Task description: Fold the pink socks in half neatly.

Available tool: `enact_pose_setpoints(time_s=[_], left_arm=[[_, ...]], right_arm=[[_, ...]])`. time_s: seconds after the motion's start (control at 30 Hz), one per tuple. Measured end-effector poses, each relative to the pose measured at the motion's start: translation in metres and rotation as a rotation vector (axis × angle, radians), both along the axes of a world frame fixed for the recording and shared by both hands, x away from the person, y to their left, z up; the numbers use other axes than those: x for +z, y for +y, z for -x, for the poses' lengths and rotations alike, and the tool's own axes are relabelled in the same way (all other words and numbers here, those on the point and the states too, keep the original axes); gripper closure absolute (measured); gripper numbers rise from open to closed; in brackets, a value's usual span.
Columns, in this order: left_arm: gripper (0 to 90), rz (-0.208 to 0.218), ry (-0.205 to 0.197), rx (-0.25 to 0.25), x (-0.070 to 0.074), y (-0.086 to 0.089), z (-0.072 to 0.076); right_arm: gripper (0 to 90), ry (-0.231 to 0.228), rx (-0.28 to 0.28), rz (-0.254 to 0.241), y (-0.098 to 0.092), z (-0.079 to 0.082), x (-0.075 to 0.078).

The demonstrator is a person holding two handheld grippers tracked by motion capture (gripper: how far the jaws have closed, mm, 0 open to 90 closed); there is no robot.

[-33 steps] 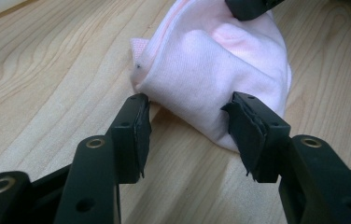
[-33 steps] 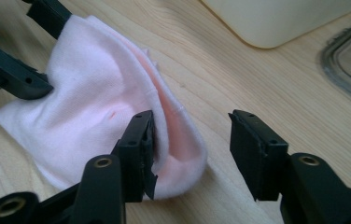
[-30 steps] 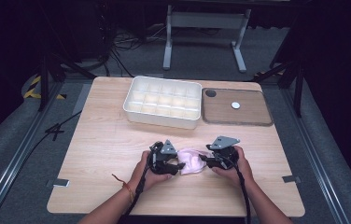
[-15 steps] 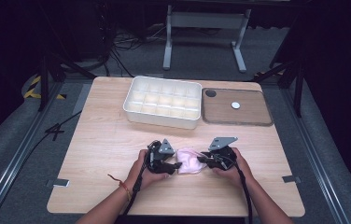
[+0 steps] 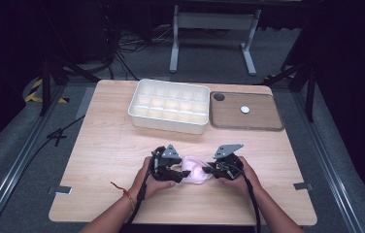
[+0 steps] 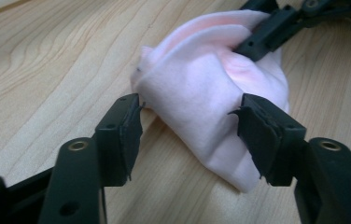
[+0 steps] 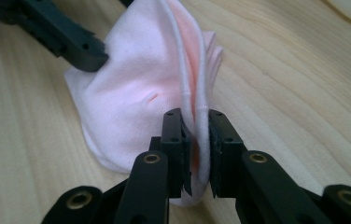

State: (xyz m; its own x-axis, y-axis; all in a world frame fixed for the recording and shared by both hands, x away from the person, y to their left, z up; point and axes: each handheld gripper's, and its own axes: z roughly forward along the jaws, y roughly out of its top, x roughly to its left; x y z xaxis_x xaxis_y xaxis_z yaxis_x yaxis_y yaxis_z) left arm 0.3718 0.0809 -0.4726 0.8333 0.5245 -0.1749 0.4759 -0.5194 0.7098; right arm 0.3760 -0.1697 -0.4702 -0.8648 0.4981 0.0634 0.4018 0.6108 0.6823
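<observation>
Right gripper (image 7: 194,140) fingers just closing, pinching pink cloth (image 7: 136,93) hem; left gripper (image 6: 187,135) fingers spread, opening, straddling cloth on desk (image 5: 107,145).

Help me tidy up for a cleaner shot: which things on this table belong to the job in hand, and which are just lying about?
In the job:
- pink cloth
- right gripper, pinching a cloth edge
- left gripper, jaws apart astride the cloth, just opening

Lying about:
- white compartment tray
- wooden tray, with a white disc and a dark disc
</observation>
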Motion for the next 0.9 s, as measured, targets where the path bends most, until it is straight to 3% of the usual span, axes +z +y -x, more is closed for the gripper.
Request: enact_pose_setpoints(time_s=[0.07, 0.1, 0.17, 0.33, 0.43, 0.6, 0.67, 0.83, 0.9], left_arm=[[39.4, 0.004, 0.028, -0.006, -0.004, 0.0, -0.001], [40.4, 0.002, 0.021, -0.014, -0.006, 0.001, -0.001], [47.1, 0.019, 0.036, -0.041, -0.006, -0.001, -0.001], [59.3, 0.014, 0.02, -0.071, -0.007, -0.003, 0.002], [62.7, 0.012, 0.022, -0.076, -0.007, -0.003, 0.002], [64.3, 0.004, 0.022, -0.077, -0.007, -0.003, 0.002], [64.4, 0.005, 0.027, -0.069, -0.006, -0.004, 0.002], [63.8, -0.009, 0.009, -0.072, -0.006, -0.005, 0.002], [63.6, -0.006, 0.013, -0.074, -0.006, -0.005, 0.002]], right_arm=[[78.6, 0.0, 0.011, -0.001, 0.0, 0.002, 0.0], [78.6, 0.008, 0.006, -0.005, 0.0, 0.003, 0.0], [78.6, 0.009, 0.004, -0.001, 0.001, 0.004, 0.0], [75.5, -0.052, -0.003, 0.029, 0.004, 0.009, 0.003], [73.8, -0.082, -0.021, 0.002, 0.002, 0.009, 0.007], [75.2, -0.174, -0.041, -0.08, -0.005, 0.011, 0.022], [77.0, -0.213, -0.044, -0.084, -0.003, 0.012, 0.025], [78.3, -0.234, 0.026, -0.095, 0.009, 0.017, 0.028], [78.8, -0.233, 0.06, -0.075, 0.018, 0.018, 0.024]])
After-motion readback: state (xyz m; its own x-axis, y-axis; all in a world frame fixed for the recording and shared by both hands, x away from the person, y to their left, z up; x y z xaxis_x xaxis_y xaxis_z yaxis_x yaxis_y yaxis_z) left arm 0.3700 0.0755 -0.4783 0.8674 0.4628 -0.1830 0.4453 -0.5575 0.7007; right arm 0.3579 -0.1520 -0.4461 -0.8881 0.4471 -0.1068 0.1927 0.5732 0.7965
